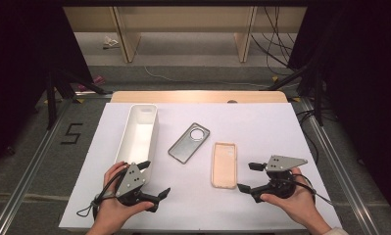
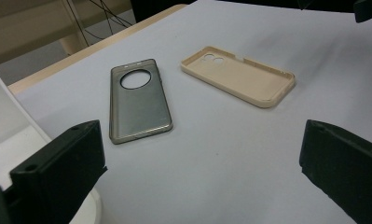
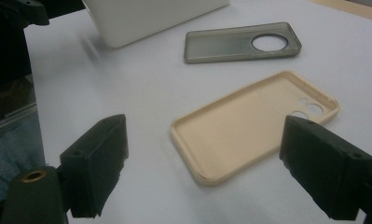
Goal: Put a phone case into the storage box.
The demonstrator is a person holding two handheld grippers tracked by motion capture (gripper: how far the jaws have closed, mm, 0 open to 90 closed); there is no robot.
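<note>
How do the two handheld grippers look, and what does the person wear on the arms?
Each claw, the left gripper and the right gripper, has a black body with two chunky black jaws and a grey three-cornered plate bearing small holes on top. A thin black cable trails from each. The forearms look bare; a pale sleeve edge shows at the right arm.

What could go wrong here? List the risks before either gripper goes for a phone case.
1. The beige case and grey case lie flat and thin on the table; open jaws may slide over the rims instead of gripping.
2. The left gripper sits right beside the white bin and could knock it.
3. The right gripper is close to the beige case and might push it away.
</note>
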